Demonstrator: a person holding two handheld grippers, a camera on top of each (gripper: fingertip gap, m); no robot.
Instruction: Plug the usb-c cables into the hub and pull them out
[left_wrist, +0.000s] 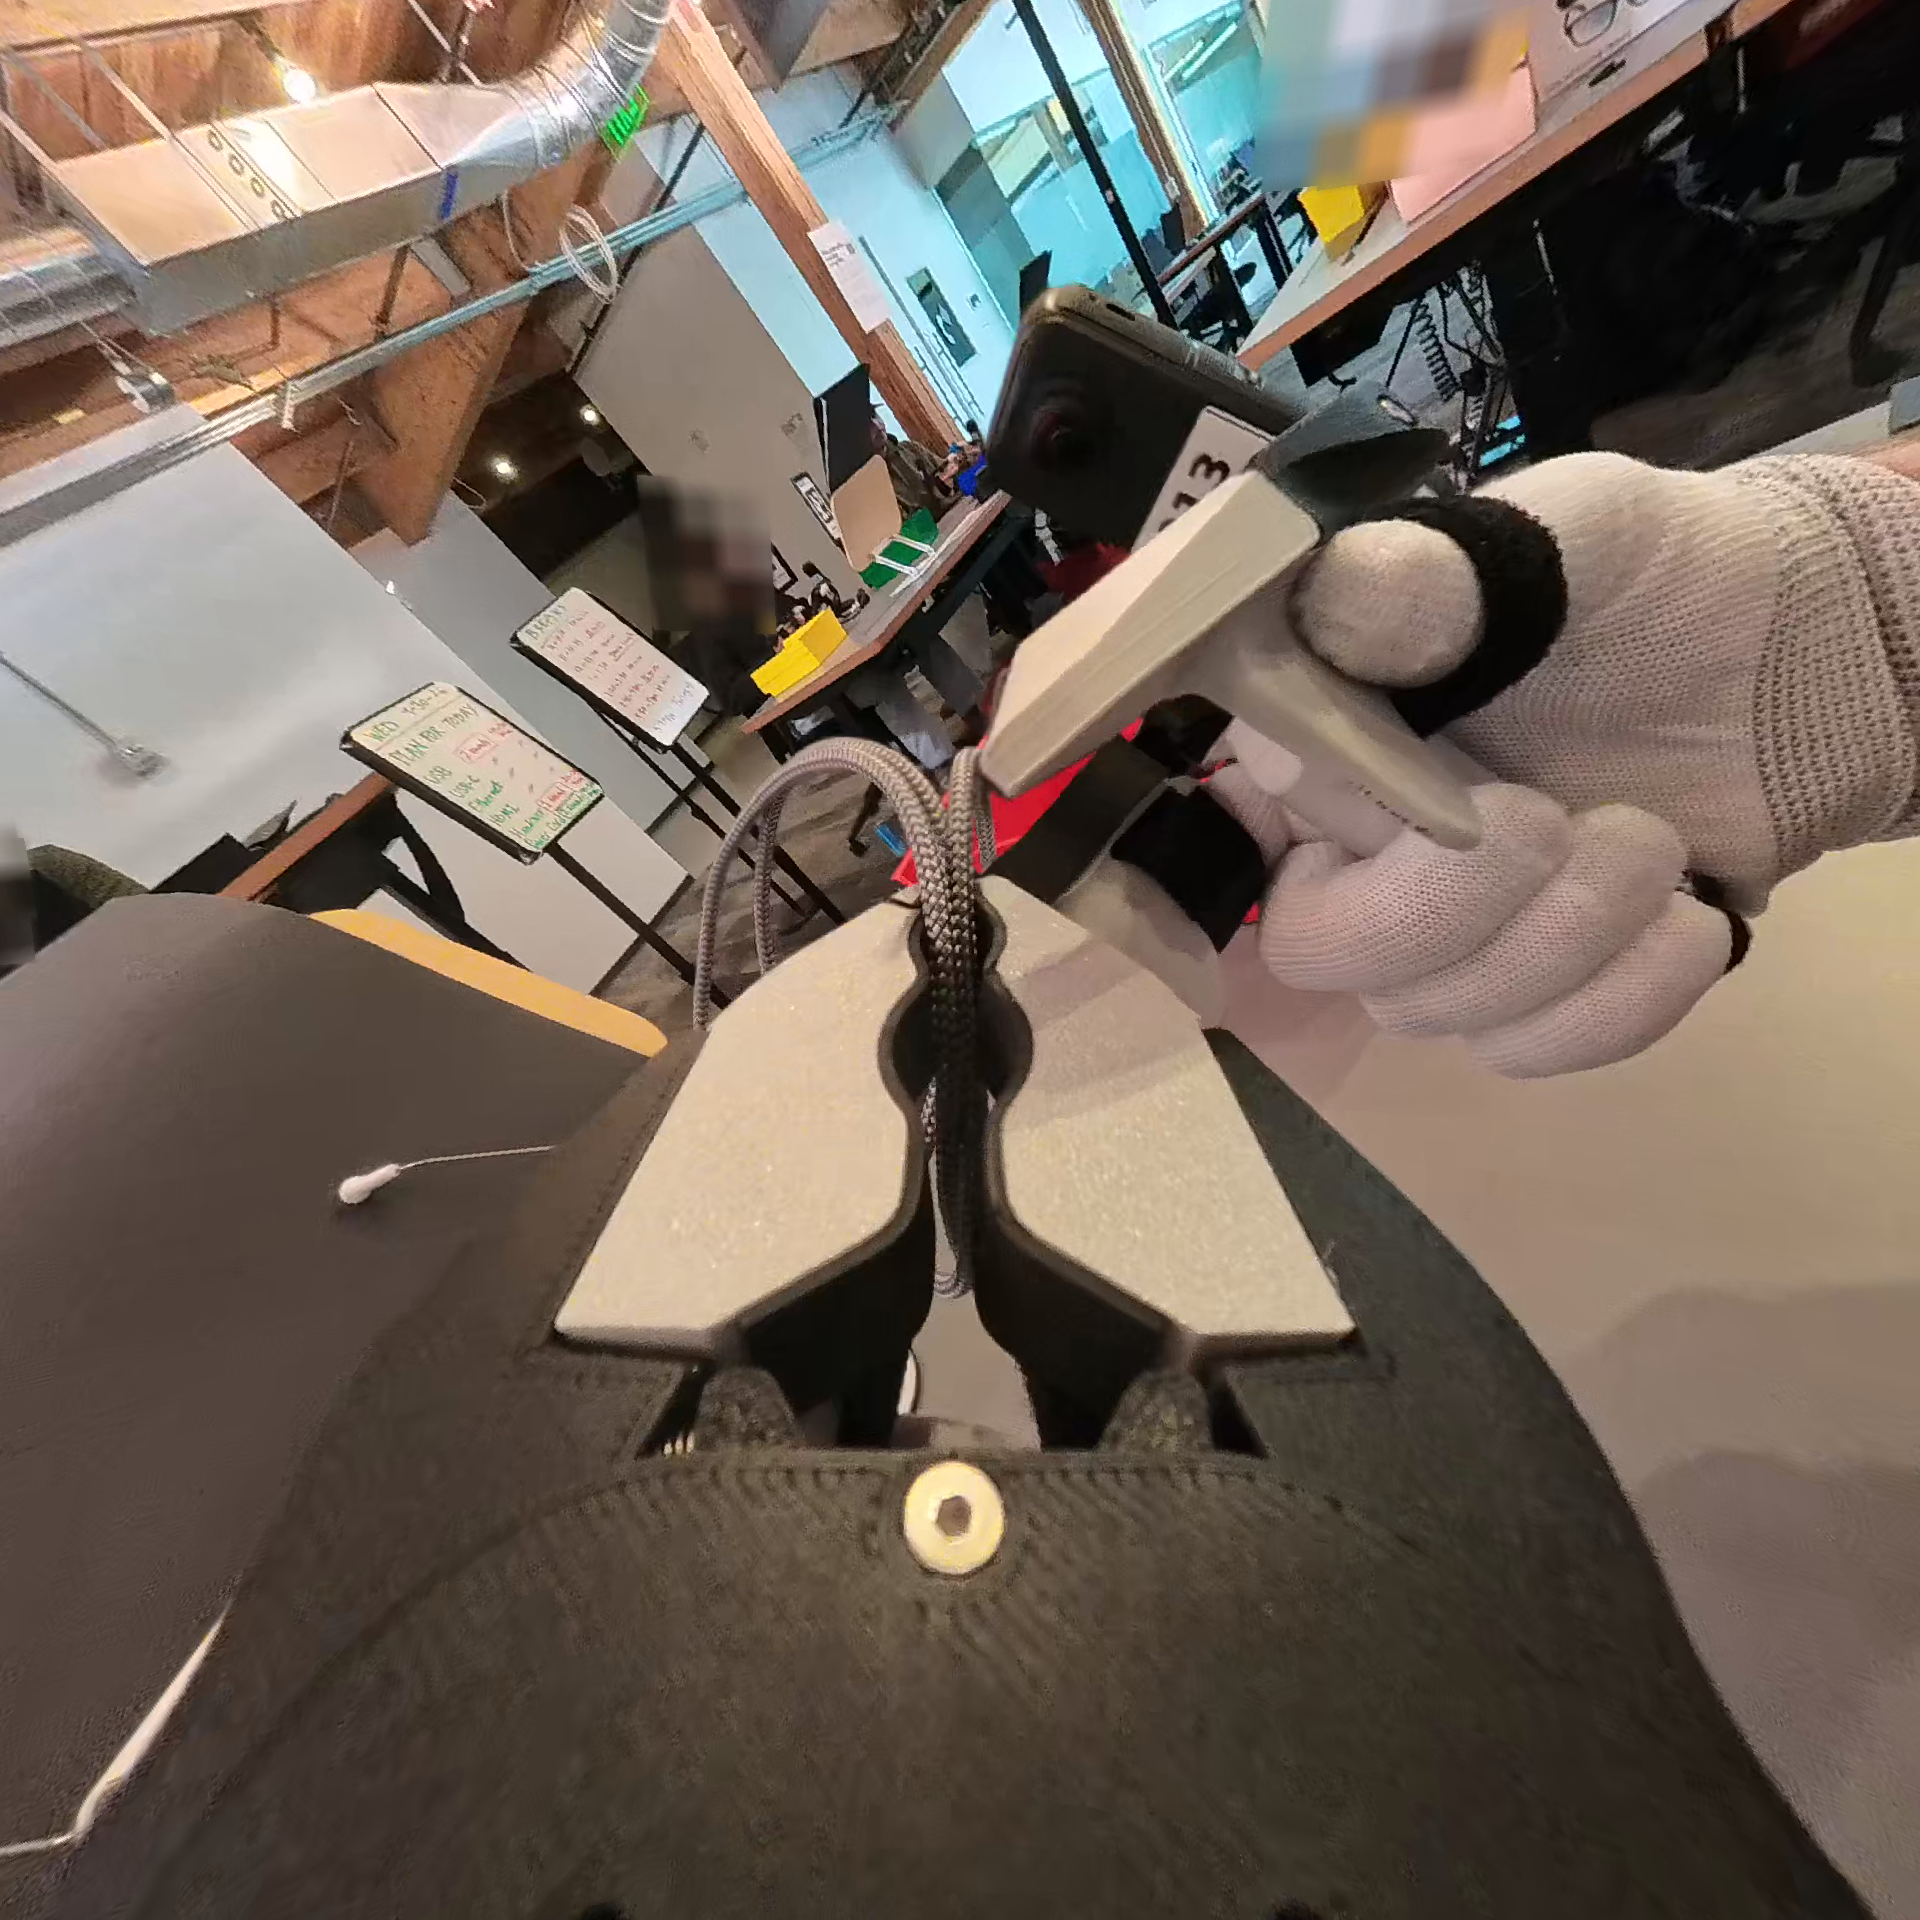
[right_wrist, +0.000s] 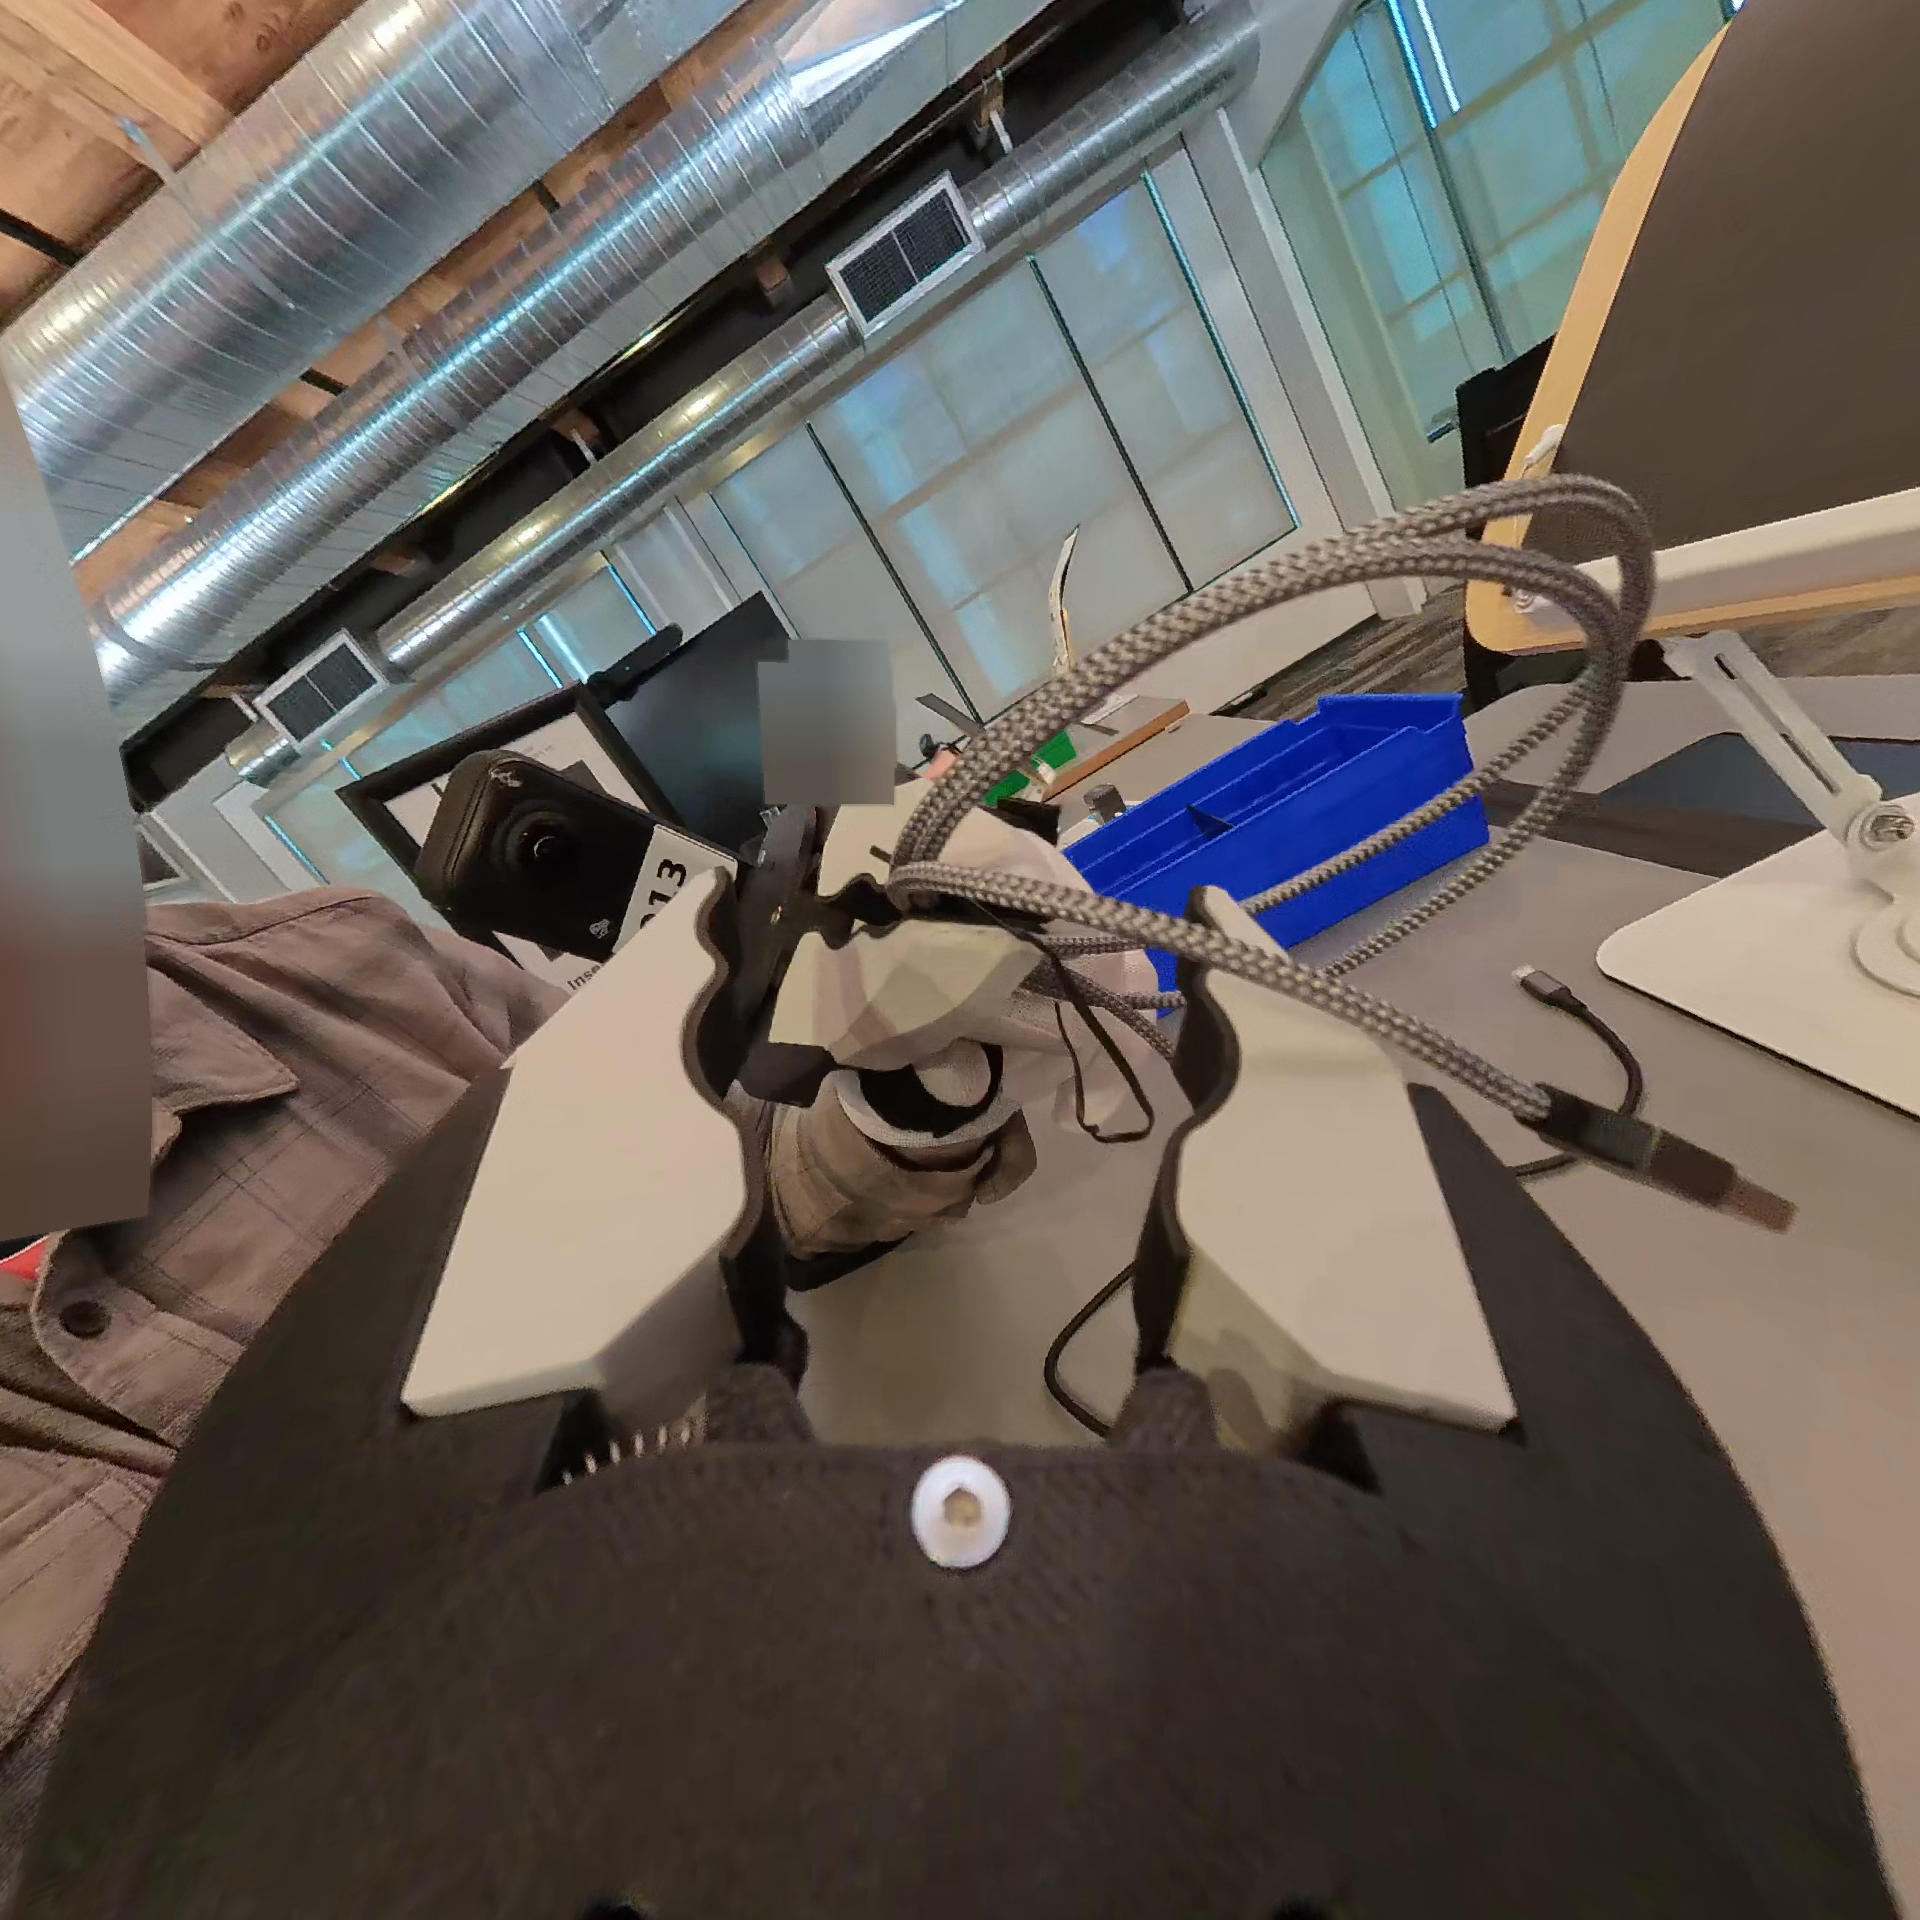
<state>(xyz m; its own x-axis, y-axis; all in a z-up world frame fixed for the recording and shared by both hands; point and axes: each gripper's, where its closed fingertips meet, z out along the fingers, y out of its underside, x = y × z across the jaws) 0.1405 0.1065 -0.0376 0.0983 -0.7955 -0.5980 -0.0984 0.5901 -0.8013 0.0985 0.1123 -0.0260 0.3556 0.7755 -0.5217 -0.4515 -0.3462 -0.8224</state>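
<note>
1. Closest to the left wrist camera, the left gripper (left_wrist: 954, 1029) was pinched on a bundle of braided grey cables (left_wrist: 948, 883), which looped up beyond its fingertips.
2. Farther off, a white-gloved hand (left_wrist: 1558, 790) held the right gripper (right_wrist: 961, 997), its fingers spread with nothing between them.
3. One cable end with a dark plug (right_wrist: 1662, 1164) hung over the grey table (right_wrist: 1662, 1403), apparently free.
4. A blue bin (right_wrist: 1299, 821) sat behind.

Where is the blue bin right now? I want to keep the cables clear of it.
In the right wrist view, the blue bin sits on the grey table right of centre, behind the looping braided cables and left of the white stand base.
</note>
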